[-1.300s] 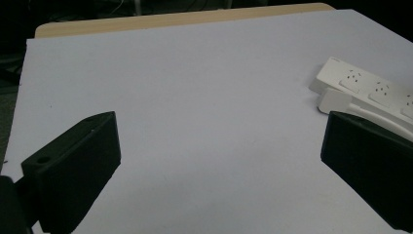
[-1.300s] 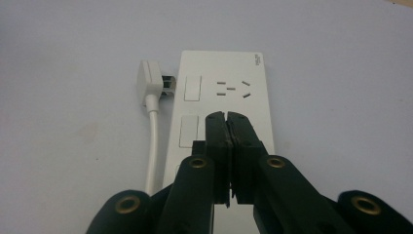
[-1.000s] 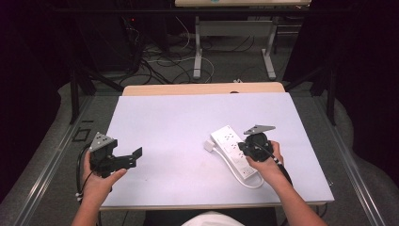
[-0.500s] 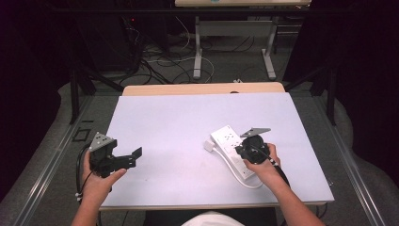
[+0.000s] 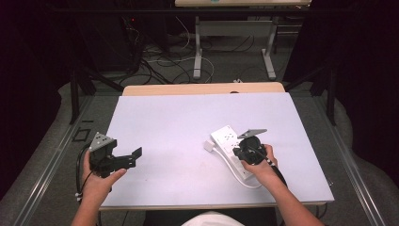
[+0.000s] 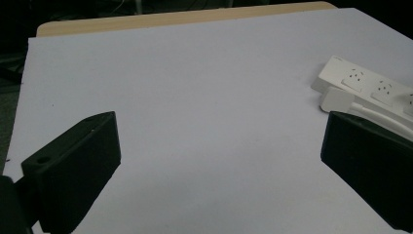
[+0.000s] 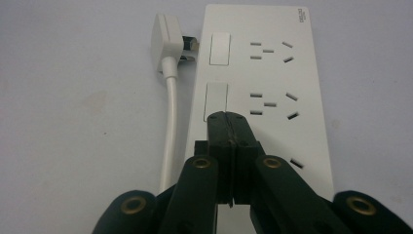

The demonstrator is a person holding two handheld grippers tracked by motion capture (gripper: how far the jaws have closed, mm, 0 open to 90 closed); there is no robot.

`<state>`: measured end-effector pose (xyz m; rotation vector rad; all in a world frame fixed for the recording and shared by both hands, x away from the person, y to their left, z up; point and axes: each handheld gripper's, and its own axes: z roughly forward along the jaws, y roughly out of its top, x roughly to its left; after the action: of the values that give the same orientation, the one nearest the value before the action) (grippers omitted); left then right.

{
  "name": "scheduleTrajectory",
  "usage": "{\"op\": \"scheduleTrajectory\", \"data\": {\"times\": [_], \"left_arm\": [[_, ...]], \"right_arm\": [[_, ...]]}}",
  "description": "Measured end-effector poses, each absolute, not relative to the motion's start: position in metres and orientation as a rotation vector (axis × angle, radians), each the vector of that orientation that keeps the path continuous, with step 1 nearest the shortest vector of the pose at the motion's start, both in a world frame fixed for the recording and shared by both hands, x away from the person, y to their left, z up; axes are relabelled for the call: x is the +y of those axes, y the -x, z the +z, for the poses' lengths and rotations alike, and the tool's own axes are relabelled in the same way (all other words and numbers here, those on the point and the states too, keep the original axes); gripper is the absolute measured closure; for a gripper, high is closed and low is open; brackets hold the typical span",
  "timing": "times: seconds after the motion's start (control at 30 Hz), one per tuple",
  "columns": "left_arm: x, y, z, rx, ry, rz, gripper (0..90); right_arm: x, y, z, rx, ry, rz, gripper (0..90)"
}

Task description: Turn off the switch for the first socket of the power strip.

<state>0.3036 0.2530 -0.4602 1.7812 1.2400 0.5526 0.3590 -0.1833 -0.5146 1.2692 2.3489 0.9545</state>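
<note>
Right gripper view: right gripper (image 7: 229, 119) closed, nothing btwn jaws, tips over power strip (image 7: 272, 73).
Tips sit at the lower end of the strip's 2nd switch (image 7: 215, 101); whether they touch it can't be told. White plug (image 7: 167, 41) lies just beside strip's far corner, its cord (image 7: 169, 131) running back alongside. High view: strip lies on white table (image 5: 188, 122), right of centre. Left gripper (image 5: 123, 159) near left edge, well apart from strip, jaws wide open, holding nothing.
</note>
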Motion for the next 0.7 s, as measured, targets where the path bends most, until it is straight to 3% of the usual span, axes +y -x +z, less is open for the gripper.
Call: {"op": "scheduleTrajectory", "data": {"times": [0.7], "left_arm": [[0.2531,-0.3035,-0.4605,1.24,-1.787,0.552,0.7]], "right_arm": [[-0.1755,-0.362,-0.5231,2.375,-1.275,0.935,90.0]]}}
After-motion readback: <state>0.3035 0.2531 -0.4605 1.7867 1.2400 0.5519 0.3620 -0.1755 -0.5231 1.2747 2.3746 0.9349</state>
